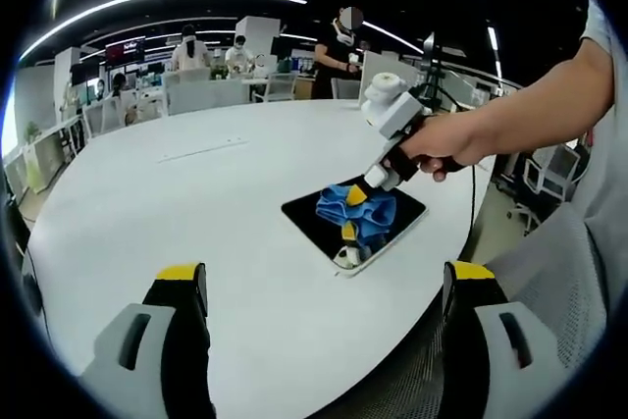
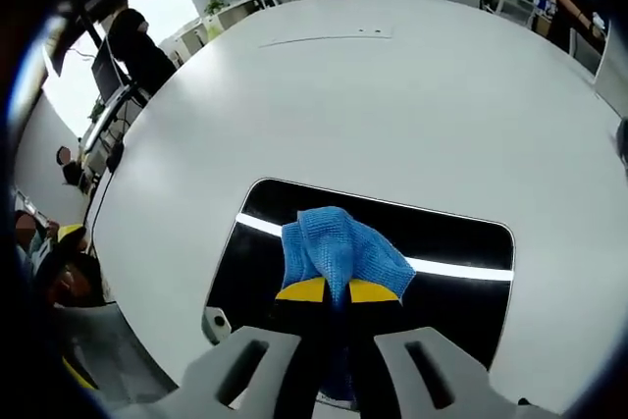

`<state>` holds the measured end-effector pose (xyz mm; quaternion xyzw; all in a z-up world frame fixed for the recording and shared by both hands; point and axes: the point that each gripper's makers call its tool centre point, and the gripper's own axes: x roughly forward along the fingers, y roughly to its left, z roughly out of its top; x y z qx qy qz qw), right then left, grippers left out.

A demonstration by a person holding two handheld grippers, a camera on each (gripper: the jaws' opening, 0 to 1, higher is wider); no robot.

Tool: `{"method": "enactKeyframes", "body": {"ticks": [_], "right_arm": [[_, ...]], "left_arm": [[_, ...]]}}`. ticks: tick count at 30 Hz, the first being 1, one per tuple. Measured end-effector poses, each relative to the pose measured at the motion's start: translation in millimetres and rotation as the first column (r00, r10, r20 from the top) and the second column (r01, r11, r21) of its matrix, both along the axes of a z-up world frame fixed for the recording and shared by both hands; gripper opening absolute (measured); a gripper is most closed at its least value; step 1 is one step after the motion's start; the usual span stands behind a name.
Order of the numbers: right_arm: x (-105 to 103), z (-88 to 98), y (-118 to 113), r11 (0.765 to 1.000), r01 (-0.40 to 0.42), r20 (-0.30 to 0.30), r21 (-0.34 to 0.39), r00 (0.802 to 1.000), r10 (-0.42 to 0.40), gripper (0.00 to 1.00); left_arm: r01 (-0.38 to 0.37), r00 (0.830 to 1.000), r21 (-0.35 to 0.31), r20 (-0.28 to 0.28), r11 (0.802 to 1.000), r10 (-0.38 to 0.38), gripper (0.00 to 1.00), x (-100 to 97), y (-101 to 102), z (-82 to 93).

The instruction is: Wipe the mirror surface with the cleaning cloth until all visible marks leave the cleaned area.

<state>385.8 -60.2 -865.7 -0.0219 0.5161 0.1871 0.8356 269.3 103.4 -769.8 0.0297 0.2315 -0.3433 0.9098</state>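
Left view far, right view near mirror (image 1: 354,222).

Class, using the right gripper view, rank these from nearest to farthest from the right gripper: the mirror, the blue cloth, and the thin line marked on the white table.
1. Blue cloth: pinched between the right gripper's fingers.
2. Mirror: lying flat directly under the cloth.
3. Thin line: far across the white table, toward the view's top.

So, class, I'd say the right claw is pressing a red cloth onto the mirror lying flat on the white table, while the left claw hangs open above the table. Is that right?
Not quite: the cloth is blue, not red, as the right gripper view shows. The rest holds: the right claw presses it onto the mirror lying flat on the white table, and the left claw hangs open above the table.
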Motion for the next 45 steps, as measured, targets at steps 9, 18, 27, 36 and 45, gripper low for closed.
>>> {"method": "enactKeyframes", "body": {"ticks": [9, 18, 27, 36, 45], "right_arm": [[18, -0.8, 1, 1.0, -0.007, 0.017, -0.024, 1.0, 0.007, 0.0], [29, 0.2, 3, 1.0, -0.008, 0.019, -0.015, 1.0, 0.008, 0.0], [44, -1.0, 5, 1.0, -0.018, 0.024, -0.025, 1.0, 0.018, 0.0], [50, -2.2, 5, 1.0, -0.014, 0.025, -0.011, 1.0, 0.015, 0.0], [46, -0.2, 5, 1.0, -0.013, 0.011, 0.0, 1.0, 0.013, 0.01]], "left_arm": [[-0.013, 0.999, -0.006, 0.037, 1.0, 0.013, 0.99, 3.1, 3, 6.3], [-0.019, 0.999, -0.007, 0.032, 1.0, 0.02, 0.99, 3.6, 4, 5.5], [-0.018, 1.0, -0.001, 0.022, 1.0, 0.018, 0.99, 3.2, 5, 2.4], [-0.034, 0.999, 0.006, 0.015, 0.999, 0.034, 0.99, 5.3, 8, -0.1], [-0.051, 0.998, -0.016, 0.02, 0.999, 0.051, 0.99, 7.0, 11, 3.3]]}}
